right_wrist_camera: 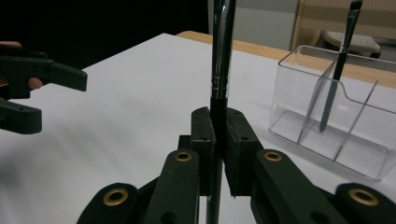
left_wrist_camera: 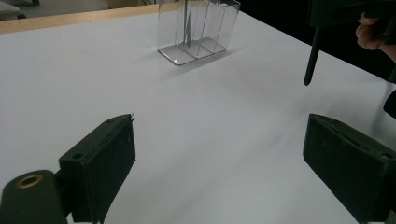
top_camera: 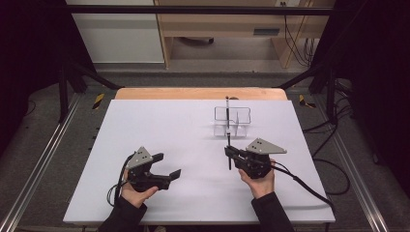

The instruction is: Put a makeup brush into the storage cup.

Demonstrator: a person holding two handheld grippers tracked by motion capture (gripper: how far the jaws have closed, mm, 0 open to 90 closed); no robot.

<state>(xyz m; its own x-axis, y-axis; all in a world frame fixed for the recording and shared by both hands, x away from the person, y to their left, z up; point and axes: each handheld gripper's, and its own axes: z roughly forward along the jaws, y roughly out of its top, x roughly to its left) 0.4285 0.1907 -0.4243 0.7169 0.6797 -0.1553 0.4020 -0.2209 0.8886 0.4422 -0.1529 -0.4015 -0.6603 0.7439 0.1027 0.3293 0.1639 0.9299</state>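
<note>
The right gripper [top_camera: 227, 151] has its jaws clamped on a slim makeup brush [top_camera: 228, 155], gripping the dark handle just below the silver ferrule [right_wrist_camera: 221, 70]. In the high view the brush lies along the table's depth, its far end pointing toward the clear acrylic organizer [top_camera: 232, 121] and stopping just short of it. That organizer stands on the white table [top_camera: 145, 130], right of centre and toward the far edge, split by thin dividers into compartments. A second brush [right_wrist_camera: 337, 70] leans upright in one of its back compartments, bristles up. The left gripper [top_camera: 168, 164] hovers near the front edge, left of centre, jaws spread wide and holding nothing. Both grippers sit well apart, each in a person's hand.
</note>
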